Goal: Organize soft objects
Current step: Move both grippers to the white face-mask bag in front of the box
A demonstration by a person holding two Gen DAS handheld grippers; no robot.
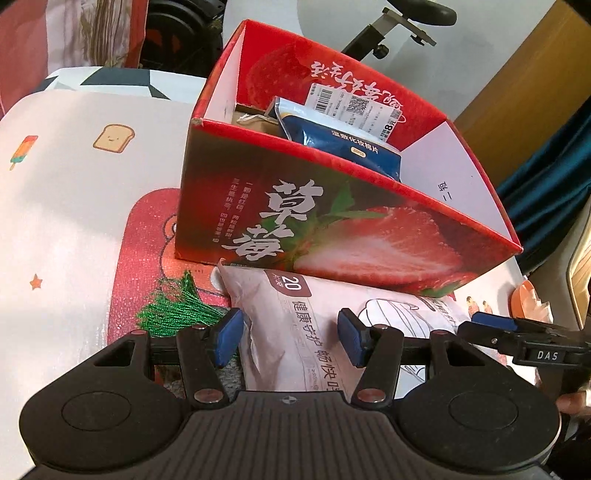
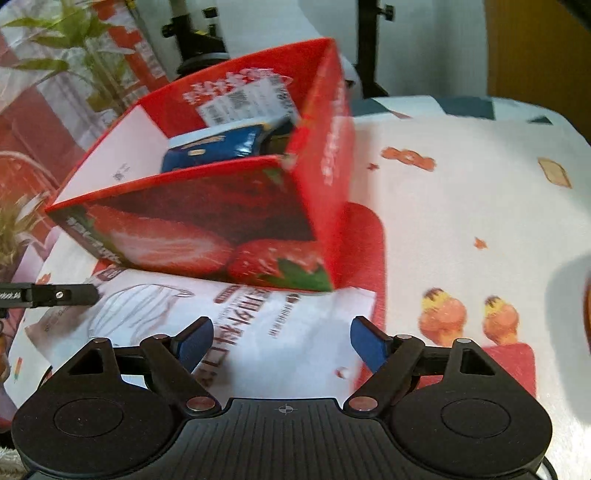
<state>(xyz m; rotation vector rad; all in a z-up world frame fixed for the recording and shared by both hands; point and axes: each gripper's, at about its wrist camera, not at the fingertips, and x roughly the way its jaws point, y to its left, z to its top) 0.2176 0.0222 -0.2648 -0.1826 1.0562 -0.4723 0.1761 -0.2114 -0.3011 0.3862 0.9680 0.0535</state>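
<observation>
A white soft pack of face masks [image 1: 314, 325] lies flat on the table in front of a red strawberry box [image 1: 332, 229]. It also shows in the right wrist view [image 2: 258, 325], below the box [image 2: 207, 229]. My left gripper [image 1: 291, 334] is open, its fingers straddling the pack's near left part. My right gripper [image 2: 282, 345] is open over the pack's right end; it appears in the left wrist view [image 1: 495, 328] at the right. A blue cotton-pad pack [image 1: 343, 140] and a beige pouch [image 1: 255, 122] lie inside the box. A green tassel [image 1: 177, 310] lies left of the mask pack.
The table has a white cartoon-print cloth [image 1: 66, 206] with a red mat [image 1: 147, 251] under the box. An orange object [image 1: 528, 302] sits at the right edge. A stand [image 1: 388, 29] and plants [image 2: 85, 48] are behind the table.
</observation>
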